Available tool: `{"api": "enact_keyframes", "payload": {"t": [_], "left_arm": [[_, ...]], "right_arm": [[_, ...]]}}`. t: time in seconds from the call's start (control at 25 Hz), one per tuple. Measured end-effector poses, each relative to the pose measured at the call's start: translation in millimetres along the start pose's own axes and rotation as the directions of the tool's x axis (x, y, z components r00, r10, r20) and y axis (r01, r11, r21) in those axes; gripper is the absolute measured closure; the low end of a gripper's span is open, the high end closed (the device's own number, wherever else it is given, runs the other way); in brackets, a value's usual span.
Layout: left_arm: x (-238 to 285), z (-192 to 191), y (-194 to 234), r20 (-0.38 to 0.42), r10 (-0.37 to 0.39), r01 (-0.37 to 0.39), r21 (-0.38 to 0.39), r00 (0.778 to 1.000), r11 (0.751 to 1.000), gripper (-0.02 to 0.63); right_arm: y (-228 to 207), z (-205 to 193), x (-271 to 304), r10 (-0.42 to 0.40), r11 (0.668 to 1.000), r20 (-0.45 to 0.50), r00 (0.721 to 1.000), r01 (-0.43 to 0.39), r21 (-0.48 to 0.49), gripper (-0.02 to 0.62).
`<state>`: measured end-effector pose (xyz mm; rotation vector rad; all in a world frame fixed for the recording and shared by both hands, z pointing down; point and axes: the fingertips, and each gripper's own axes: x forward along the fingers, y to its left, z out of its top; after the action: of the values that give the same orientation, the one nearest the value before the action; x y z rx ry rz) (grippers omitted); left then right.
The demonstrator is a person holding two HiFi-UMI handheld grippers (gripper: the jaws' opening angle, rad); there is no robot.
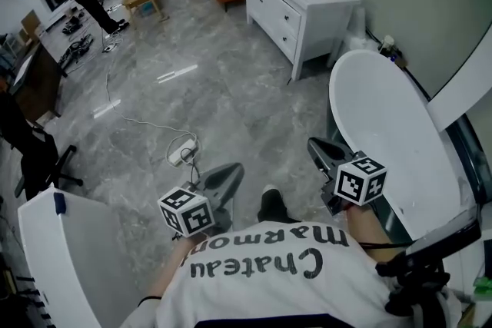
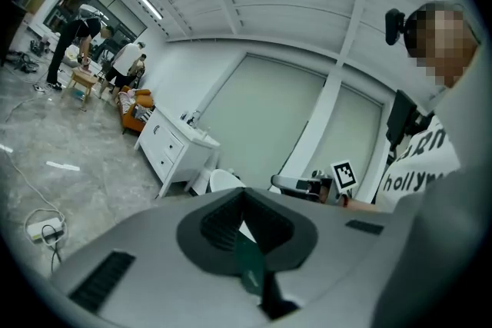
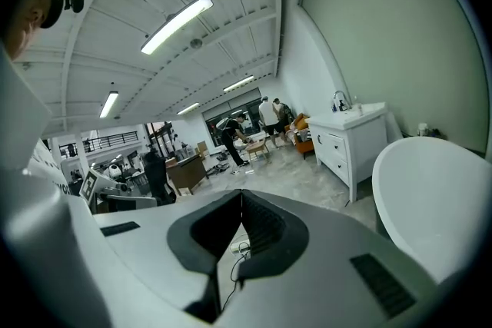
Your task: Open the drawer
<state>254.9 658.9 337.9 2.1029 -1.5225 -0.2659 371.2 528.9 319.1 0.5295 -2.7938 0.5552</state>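
**Both tongs closed, drawer still across the room**

The main risk is arriving at the handle with nothing able to take it. The left gripper (image 1: 232, 171) and the right gripper (image 1: 317, 147) both have their jaws pressed together at the tips with nothing held. If they reach the drawer (image 1: 287, 14) like that, they will bump the front instead of hooking the pull.

That drawer sits in the white cabinet (image 1: 301, 2) against the far wall, well apart from the person, with open grey floor between. A loose cable (image 1: 154, 125) and its power strip (image 1: 183, 153) lie on that floor just ahead of the left gripper and could catch a foot on the way over. The white rounded fixture (image 1: 384, 119) crowds the right side and could clip that elbow.

Both hands are held low in front of the body, side by side and apart. Each gripper points forward and only slightly downward, the right one dipping a little more.

In the left gripper view (image 2: 244, 191) a dark green sliver shows behind the closed tips. It is probably background seen through the gap, though I cannot be sure. The right gripper view (image 3: 241, 194) shows only floor and cable there.
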Motion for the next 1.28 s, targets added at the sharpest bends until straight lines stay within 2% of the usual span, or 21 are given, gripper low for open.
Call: {"api": "enact_keyframes", "payload": {"t": [0.32,0.68,1.0,1.28], "left_arm": [[54,42,50,-0.005,0.021,-0.021,-0.008,1.000,1.000,0.609],[130,90,115,-0.006,0.038,-0.038,-0.025,0.999,0.999,0.609],[193,105,153,-0.020,0.037,-0.038,-0.058,0.999,0.998,0.609],[242,123,178,-0.027,0.043,-0.044,-0.054,0.999,0.998,0.609]], "right_arm": [[-54,44,65,-0.006,1.000,-0.003,1.000,0.005,-0.008,0.584],[-135,79,124,-0.073,0.997,-0.059,0.996,0.074,0.006,0.584],[-194,87,164,-0.081,0.996,-0.111,0.990,0.083,0.016,0.584],[-242,105,187,-0.087,0.995,-0.093,0.992,0.091,0.030,0.584]]}}
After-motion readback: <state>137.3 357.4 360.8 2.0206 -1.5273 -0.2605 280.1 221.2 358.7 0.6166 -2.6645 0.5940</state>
